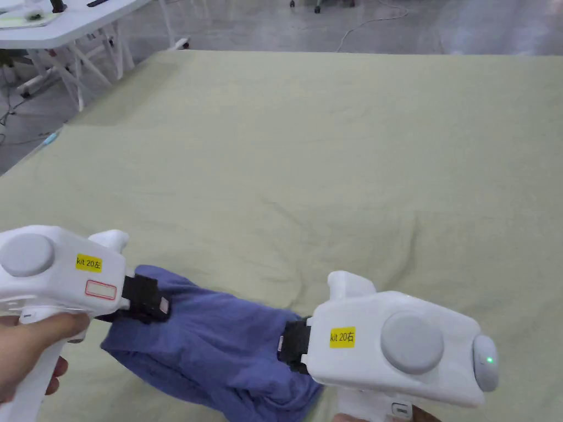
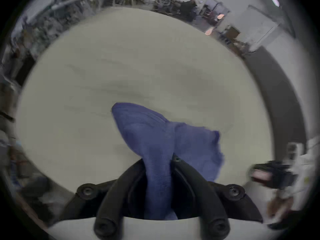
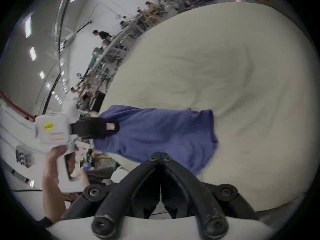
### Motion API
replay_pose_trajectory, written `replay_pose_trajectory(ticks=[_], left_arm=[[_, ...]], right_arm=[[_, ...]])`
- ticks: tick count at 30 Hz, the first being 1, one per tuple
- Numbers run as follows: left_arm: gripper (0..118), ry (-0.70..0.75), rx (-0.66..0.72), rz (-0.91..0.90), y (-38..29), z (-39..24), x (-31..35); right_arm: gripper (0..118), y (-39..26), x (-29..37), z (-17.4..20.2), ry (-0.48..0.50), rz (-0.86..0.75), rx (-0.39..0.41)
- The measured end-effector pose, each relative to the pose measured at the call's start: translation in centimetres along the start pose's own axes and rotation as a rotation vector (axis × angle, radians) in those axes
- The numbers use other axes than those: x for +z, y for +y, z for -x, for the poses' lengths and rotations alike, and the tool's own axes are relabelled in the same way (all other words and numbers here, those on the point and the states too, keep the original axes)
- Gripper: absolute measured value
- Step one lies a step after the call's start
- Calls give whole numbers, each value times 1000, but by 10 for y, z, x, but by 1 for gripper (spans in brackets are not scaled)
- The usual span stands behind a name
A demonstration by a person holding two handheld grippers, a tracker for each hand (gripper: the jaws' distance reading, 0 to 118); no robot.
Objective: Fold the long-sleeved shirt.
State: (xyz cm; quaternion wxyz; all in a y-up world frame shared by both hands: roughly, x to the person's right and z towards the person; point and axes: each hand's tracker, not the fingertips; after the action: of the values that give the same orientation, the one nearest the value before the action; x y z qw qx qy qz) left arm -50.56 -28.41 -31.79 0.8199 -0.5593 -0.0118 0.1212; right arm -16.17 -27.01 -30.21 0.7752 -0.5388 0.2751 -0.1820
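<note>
A blue long-sleeved shirt (image 1: 220, 340) is bunched up and held just above the pale green table (image 1: 330, 165), near its front edge. My left gripper (image 1: 159, 305) grips the shirt's left end; in the left gripper view the ribbed blue cloth (image 2: 155, 131) runs up between the jaws of my left gripper (image 2: 158, 160), which press on it. My right gripper (image 1: 283, 346) is at the shirt's right end. In the right gripper view its tips (image 3: 159, 158) meet on the lower edge of the shirt (image 3: 155, 127), and my left gripper (image 3: 112, 126) holds the far end.
The green-covered table stretches wide beyond the shirt, with light creases in its cloth. A white desk (image 1: 71, 22) on white legs stands at the far left on the grey floor. A cable (image 1: 363, 25) lies on the floor beyond the table's far edge.
</note>
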Motion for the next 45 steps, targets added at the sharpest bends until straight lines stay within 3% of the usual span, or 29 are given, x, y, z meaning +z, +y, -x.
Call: replay_pose_trajectory(ticks=[2, 4, 6, 7, 8, 9, 11, 13, 16, 18, 19, 20, 21, 22, 23, 27, 31, 33, 38, 45], left_arm=[[11, 246, -81, -7, 0, 35, -4], [12, 399, -52, 18, -3, 73, -14], [20, 369, 41, 48, -10, 100, -26], [52, 320, 80, 47, 0, 138, -42], [52, 315, 110, 30, -1, 148, -46], [63, 361, 106, 29, -1, 146, -47], [113, 482, 26, -43, -7, 126, -38], [118, 510, 1, -217, -4, 112, -22], [118, 503, -124, -306, -1, 94, -9], [118, 366, -126, -267, -2, 68, 0], [116, 293, -98, -232, -7, 48, 7], [105, 200, -54, -197, -11, 31, 16], [69, 103, -31, -205, -15, 12, 28], [0, 7, -36, -255, -17, -9, 42], [0, -38, -60, -296, -23, -39, 58], [0, 3, -172, -614, -42, -125, 133], [0, 5, -194, -859, -81, -220, 199], [0, -12, -206, -946, -101, -255, 223], [0, -24, -236, -1072, -149, -316, 264], [0, -19, -227, -1092, -202, -349, 281]], right_arm=[[0, -1, -5, 18, 37, 11, 33], [0, -3, -5, 25, 59, 22, 58], [0, -4, -8, 20, 29, 29, 67], [0, -4, -7, 16, 10, 29, 69], [0, -3, -6, 11, -3, 31, 69], [0, -2, -5, 9, -5, 33, 70], [0, 0, 2, 3, 4, 23, 62], [0, 2, 10, 5, -1, -10, 66], [0, 4, 25, 11, -27, -51, 103], [0, 5, 45, 14, -5, -64, 94], [0, 6, 55, 12, 43, -59, 45], [0, 8, 69, 8, 93, -60, -10], [0, 7, 86, 6, 124, -87, -37], [0, 5, 110, 6, 123, -140, -28], [0, 3, 131, 5, 110, -191, -13], [0, -13, 236, -2, -11, -470, 95], [0, -52, 327, -7, -327, -794, 238], [0, -75, 361, -11, -413, -883, 285], [0, -128, 413, -20, -517, -965, 345], [0, -178, 452, -26, -539, -1016, 348]])
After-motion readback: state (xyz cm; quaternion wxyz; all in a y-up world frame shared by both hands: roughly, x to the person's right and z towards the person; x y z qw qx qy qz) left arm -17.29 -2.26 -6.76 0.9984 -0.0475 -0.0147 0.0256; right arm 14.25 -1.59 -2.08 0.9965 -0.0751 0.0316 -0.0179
